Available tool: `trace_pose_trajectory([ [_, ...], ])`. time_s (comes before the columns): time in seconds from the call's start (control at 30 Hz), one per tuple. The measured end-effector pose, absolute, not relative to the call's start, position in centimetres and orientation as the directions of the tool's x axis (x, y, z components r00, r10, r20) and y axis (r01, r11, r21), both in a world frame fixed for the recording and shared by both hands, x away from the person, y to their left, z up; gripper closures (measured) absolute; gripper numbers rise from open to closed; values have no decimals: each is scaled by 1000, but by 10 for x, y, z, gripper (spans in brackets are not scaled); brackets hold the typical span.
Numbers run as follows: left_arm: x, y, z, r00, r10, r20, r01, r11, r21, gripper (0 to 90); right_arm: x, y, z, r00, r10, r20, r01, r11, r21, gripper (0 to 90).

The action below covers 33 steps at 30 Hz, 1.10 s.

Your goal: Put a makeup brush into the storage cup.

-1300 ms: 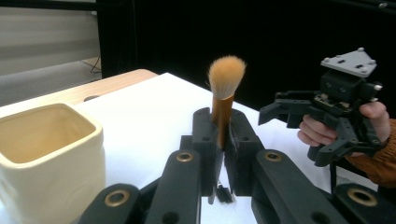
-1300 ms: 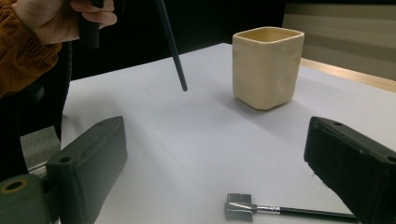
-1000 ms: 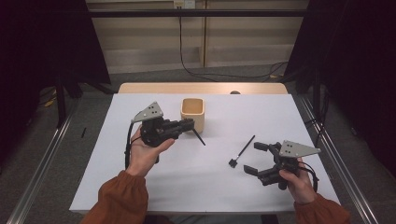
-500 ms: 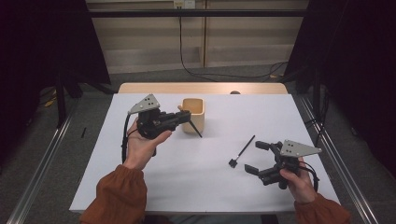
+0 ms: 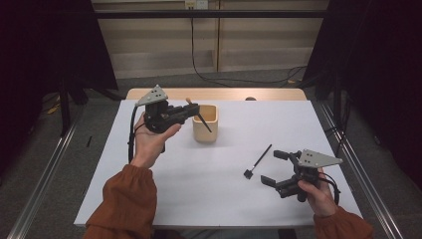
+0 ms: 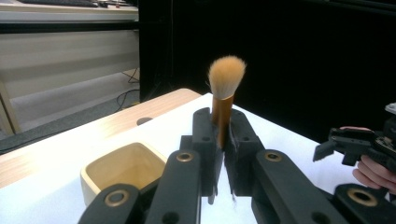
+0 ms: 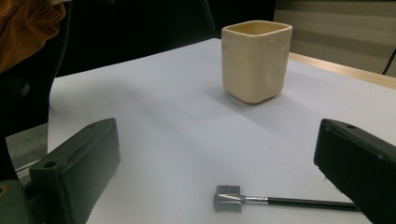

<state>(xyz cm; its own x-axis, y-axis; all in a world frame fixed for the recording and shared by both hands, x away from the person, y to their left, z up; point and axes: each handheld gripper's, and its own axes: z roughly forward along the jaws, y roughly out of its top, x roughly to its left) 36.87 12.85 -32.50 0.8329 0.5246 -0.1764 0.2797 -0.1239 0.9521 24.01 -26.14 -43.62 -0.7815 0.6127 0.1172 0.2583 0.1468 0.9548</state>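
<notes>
My left gripper (image 5: 191, 110) is raised beside the square beige cup (image 5: 205, 122) and is shut on a makeup brush (image 6: 224, 100). The brush has a tan tuft, a copper ferrule and a dark handle (image 5: 203, 122) that slants down in front of the cup. In the left gripper view my left gripper (image 6: 219, 149) clamps the ferrule, tuft up, with the cup (image 6: 122, 169) below left. My right gripper (image 5: 277, 167) rests open near the table's front right. A small black comb-headed brush (image 5: 258, 162) lies on the table just ahead of it, seen between the jaws as the comb brush (image 7: 280, 201).
A white table top (image 5: 219, 194) carries everything, with a wooden strip (image 5: 219, 93) along its far edge. The cup (image 7: 255, 59) stands at mid-distance in the right gripper view. Metal rails run along the floor at both sides. A dark cable trails on the floor beyond the table.
My left gripper has lifted and moved toward the far left side of the cup, carrying the makeup brush. The right gripper and the comb brush have stayed put.
</notes>
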Motion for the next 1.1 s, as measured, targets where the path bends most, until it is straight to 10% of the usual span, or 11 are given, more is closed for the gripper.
trace_pose_trajectory([
  [1.1,425,135,-311,744,655,-130,290,-141,946,841,215,-293,-438,-650,751,116,251,68,966,0],
])
